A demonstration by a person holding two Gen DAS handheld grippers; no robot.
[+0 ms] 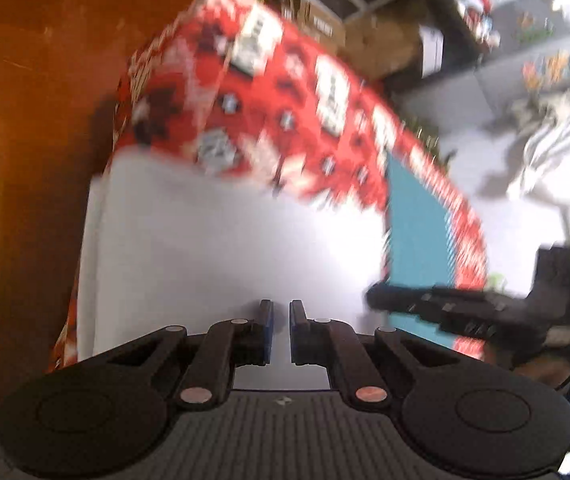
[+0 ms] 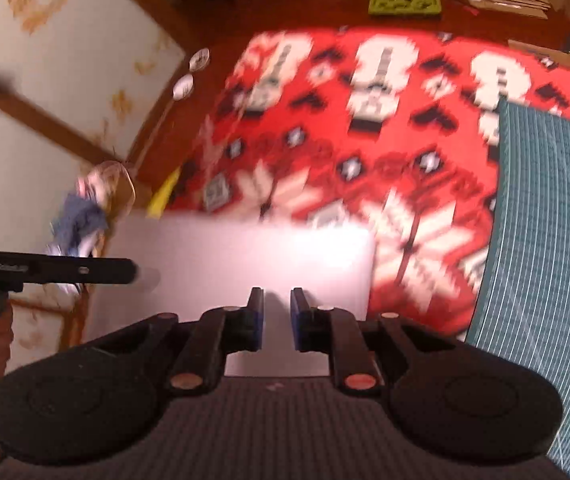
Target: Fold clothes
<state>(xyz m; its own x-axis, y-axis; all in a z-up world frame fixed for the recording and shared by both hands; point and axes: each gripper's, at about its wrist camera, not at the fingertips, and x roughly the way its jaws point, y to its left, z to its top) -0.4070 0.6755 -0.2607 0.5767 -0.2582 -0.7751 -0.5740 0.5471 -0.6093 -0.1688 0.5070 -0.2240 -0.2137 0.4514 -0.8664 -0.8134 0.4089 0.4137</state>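
White folded garment (image 1: 221,248) lies on red patterned cloth (image 1: 285,112) on wooden table (image 1: 37,120), teal cutting mat (image 2: 545,240) just right. Left gripper (image 1: 281,308): fingers nearly together, nothing clamped. Right gripper (image 2: 277,300): fingers narrowly apart, empty, above garment. No containers discernible.

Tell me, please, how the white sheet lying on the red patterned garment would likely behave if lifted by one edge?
The white sheet looks flat with straight edges and a crisp corner, so it is probably stiff like a board. It should lift in one piece, though it may slide on the red patterned garment.
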